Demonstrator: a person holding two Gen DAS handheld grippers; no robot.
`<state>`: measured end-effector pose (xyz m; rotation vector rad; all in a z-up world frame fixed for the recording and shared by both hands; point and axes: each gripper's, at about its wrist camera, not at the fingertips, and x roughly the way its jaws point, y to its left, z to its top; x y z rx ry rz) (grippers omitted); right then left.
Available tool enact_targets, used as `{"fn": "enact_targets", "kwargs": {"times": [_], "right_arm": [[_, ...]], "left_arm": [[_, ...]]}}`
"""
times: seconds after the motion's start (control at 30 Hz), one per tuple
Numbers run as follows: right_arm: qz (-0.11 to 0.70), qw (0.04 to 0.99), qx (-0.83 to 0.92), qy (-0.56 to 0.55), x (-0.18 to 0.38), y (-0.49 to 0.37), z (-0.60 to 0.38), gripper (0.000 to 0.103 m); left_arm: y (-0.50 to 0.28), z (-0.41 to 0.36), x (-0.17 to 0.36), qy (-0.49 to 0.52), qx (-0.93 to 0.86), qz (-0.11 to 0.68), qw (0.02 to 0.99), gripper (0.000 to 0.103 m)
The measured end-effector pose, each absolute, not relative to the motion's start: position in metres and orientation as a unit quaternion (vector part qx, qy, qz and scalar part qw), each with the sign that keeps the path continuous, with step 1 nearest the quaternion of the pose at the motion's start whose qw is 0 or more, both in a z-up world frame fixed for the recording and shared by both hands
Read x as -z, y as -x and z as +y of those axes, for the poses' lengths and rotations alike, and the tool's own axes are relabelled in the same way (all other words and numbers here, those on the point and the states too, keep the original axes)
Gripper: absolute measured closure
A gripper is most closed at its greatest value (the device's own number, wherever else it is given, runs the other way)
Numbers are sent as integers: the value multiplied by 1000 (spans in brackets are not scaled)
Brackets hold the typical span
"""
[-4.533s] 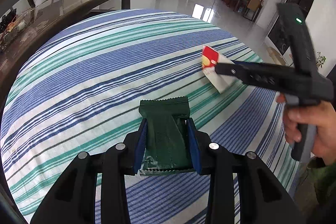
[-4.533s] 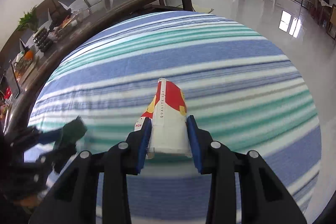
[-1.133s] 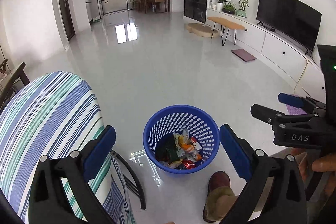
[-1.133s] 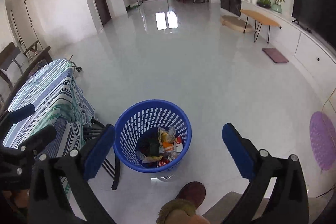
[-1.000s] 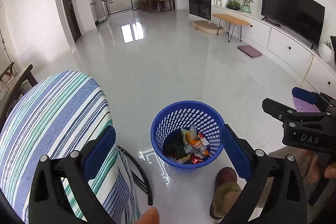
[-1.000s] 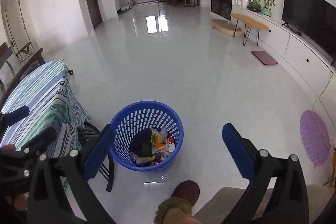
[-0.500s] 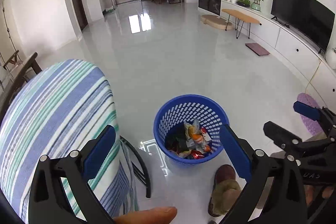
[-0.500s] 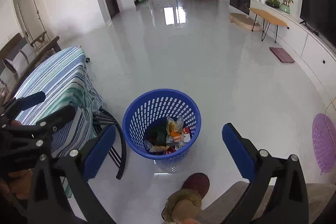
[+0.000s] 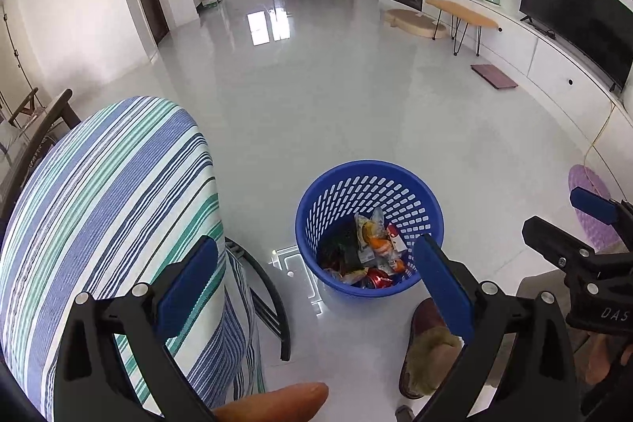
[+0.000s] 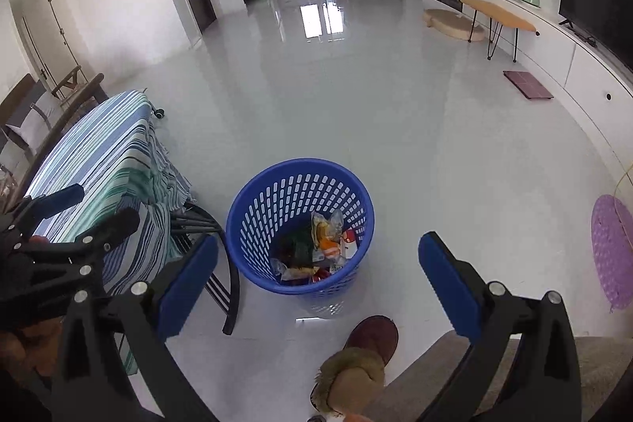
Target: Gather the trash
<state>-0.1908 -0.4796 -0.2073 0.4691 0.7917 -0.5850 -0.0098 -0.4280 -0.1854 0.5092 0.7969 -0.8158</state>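
Observation:
A blue perforated trash basket (image 9: pixel 419 200) stands on the floor; it also shows in the right wrist view (image 10: pixel 253 224). Inside lie several wrappers (image 9: pixel 370 244), among them a green packet and a red-and-white carton (image 10: pixel 348 238). My left gripper (image 9: pixel 316 285) is open and empty, above and a little left of the basket. My right gripper (image 10: pixel 316 283) is open and empty, above the basket's near side. Each gripper shows in the other's view, the right one (image 9: pixel 581 224) at the right edge, the left one (image 10: pixel 75 212) at the left.
A table under a blue, green and white striped cloth (image 9: pixel 103 208) stands left of the basket, with black legs (image 9: pixel 269 287) below. The person's slippered foot (image 10: pixel 368 347) is just in front of the basket. A purple mat (image 10: pixel 613 248) lies on the glossy floor at right.
4.5 s ago the left gripper held a green packet and the right a red-and-white carton over the table. In the last second both stay open and empty, drifting slightly left.

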Motion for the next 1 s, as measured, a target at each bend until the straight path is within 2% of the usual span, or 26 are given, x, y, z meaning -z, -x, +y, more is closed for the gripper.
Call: {"fn": "enact_targets", "kwargs": {"times": [1.0], "right_arm": [[385, 853, 275, -219, 211, 194, -481, 5]], "left_arm": [[8, -434, 190, -241, 385, 395, 799, 5]]}}
